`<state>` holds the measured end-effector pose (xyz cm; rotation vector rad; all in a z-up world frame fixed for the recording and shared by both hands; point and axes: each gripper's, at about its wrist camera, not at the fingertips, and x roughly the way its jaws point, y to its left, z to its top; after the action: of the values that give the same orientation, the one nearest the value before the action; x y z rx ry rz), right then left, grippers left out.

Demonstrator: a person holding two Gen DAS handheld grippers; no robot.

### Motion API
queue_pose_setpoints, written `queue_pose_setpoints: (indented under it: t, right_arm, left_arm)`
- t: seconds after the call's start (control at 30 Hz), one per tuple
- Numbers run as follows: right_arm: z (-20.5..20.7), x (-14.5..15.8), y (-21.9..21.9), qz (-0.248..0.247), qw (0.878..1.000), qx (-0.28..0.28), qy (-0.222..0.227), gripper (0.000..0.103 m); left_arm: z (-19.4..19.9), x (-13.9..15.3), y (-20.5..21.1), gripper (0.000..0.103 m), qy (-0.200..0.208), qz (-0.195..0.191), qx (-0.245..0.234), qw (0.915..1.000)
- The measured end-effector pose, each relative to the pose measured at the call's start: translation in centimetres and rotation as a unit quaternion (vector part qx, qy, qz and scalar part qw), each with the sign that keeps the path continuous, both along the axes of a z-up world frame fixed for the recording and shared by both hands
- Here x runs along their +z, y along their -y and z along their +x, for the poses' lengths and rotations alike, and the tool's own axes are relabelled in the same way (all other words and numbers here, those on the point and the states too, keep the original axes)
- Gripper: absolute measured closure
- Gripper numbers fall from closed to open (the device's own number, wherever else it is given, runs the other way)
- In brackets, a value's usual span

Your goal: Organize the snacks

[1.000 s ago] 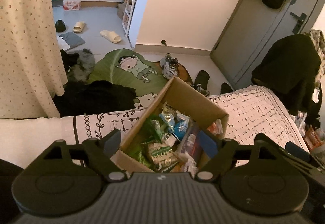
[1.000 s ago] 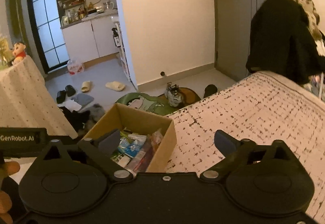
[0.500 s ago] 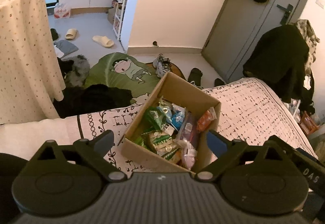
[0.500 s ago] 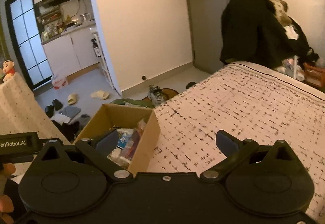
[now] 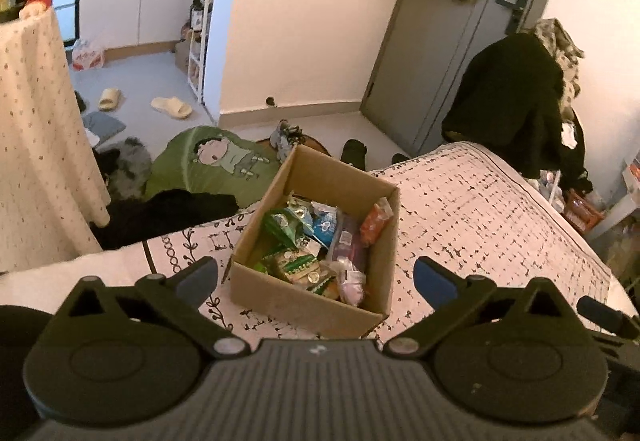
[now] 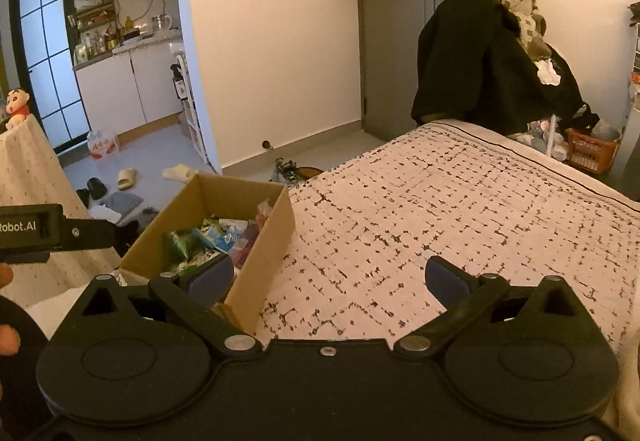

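My left claw point(image 5: 316, 277) is spread wide with nothing between the tips; its jaws have just been opening. The cardboard box point(image 5: 320, 241) sits straight ahead of it, framed between the two fingers, low and close. The snacks point(image 5: 320, 241) are piled inside: green packets on the near left, blue ones in the middle, an orange pack against the far right wall, pinkish wrapped ones near the front.

My right claw point(image 6: 328, 277) is wide too, and empty. From there the box point(image 6: 216, 233) lies off to the left, with its near right corner just behind my left fingertip, and plain bedspread point(image 6: 460, 209) ahead.

The box stands on the left part of the bed, near the edge, its long side running from the near left to the far right corner as the left claw sees it. I judge the left claw better placed: it points down into the open top, so a short reach forward and down should meet the packets. The right one would have to swing left first. Floor clutter beyond doesn't matter here.
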<state>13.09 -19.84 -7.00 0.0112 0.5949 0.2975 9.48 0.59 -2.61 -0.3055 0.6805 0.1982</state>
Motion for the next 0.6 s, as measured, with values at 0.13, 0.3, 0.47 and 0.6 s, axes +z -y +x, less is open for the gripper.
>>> queue_pose_setpoints:
  t: [0.13,0.3,0.47,0.6]
  right_arm:
    - [-0.7,-0.5,0.1,-0.005,1.000,-0.003,-0.007,0.000]
    - [-1.8,-0.7,0.2,-0.009,1.000,-0.017,-0.010,0.000]
    - [-2.6,-1.1,0.5,-0.007,0.999,-0.026,-0.017,0.000]
    - [-3.1,-1.4,0.5,-0.017,0.999,-0.032,-0.022,0.000]
  left_arm:
    - [-0.9,0.1,0.0,0.000,0.008,0.005,-0.009,0.9999]
    - [-2.0,-0.2,0.2,0.000,0.010,0.018,-0.022,0.9995]
    - [-2.8,-0.4,0.2,0.000,0.013,0.021,-0.034,0.9991]
    - [-3.3,-0.3,0.3,0.000,0.017,0.027,-0.040,0.9987]
